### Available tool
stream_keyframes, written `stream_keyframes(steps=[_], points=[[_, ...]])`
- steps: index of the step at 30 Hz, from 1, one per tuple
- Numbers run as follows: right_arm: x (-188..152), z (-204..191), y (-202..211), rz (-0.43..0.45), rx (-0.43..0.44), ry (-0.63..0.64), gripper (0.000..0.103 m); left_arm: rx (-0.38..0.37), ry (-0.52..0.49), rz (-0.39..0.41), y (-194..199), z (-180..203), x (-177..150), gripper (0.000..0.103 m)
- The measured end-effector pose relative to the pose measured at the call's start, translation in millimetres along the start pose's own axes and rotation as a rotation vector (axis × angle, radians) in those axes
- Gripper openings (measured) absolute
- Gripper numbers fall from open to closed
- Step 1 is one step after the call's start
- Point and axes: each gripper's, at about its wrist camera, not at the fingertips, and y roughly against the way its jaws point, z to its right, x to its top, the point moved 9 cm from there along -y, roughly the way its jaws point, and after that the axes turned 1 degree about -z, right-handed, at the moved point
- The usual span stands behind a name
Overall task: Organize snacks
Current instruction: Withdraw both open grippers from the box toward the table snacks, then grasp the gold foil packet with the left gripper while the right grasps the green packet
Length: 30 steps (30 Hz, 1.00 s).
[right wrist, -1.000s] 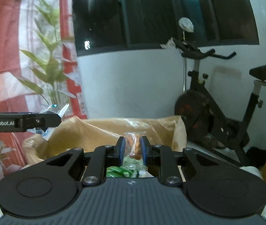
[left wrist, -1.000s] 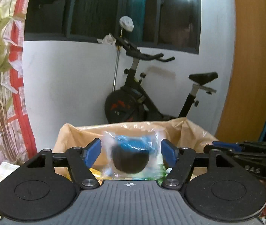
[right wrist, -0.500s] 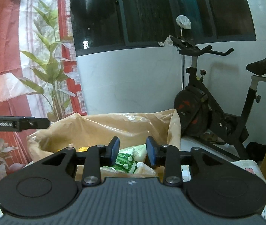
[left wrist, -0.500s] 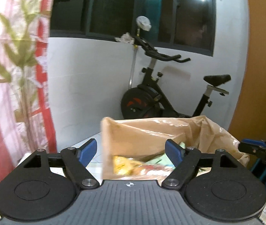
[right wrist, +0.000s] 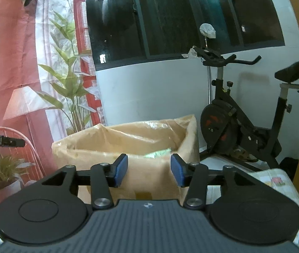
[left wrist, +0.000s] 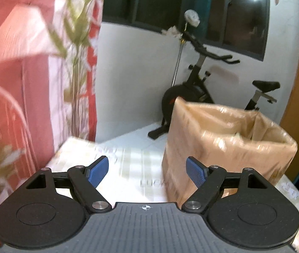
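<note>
The left tool (left wrist: 147,170) stands wide apart with nothing between its blue pads (left wrist: 98,170), only bare checked surface (left wrist: 132,160) showing in the gap at lower centre of its frame. Right of that gap, its near corner just behind the right pad, stands the box (left wrist: 223,147), lined with crinkled tan plastic and filling the right middle of the frame; its contents are blurred and cannot be made out from this side. The right tool (right wrist: 149,169) has its jaws opening, about half apart, and grips nothing; the pads frame the front wall of the same box (right wrist: 149,175) at lower centre. Over the box rim, just above the gap and a little right of it, green snack packets (right wrist: 160,154) lie inside the liner, well clear of the pads. At the left edge of the right view, mid-height, a black bar of the left tool (right wrist: 2,141) pokes in. Behind the box an exercise bike (right wrist: 244,122) stands against a white wall at the right, under dark windows (right wrist: 181,16), and a red printed curtain (right wrist: 8,52) with bamboo leaves hangs at the left.
</note>
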Motion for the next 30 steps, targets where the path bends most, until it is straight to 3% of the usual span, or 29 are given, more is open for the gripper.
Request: stream_keyframes(steps=[5,15,18,23,30], points=[[-33.6,6.1,5.7,-0.029,-0.028,0.005,0.049,-0.016,0.046,-0.076,-17.3,-3.1,-35.4,0.082],[-117.6,8.2,-20.8,-0.205,-0.026,0.077,0.049,-0.037,0.173,-0.244,-61.2,19.3,-106.4,0.081],[-132.7,10.3,-32.0,-0.234,-0.021,0.057,0.049,-0.007,0.122,-0.246,-72.4,31.2,-116.4,0.081],[-147.3,19.0,-44.4,-0.255,-0.04,0.048,0.05,0.059,-0.075,-0.208,-91.1,41.5,-121.8,0.081],[-163.1,34.6,-53.0,-0.272,-0.065,0.019,0.05,0.08,-0.008,-0.281,-103.8,29.7,-136.0,0.08]])
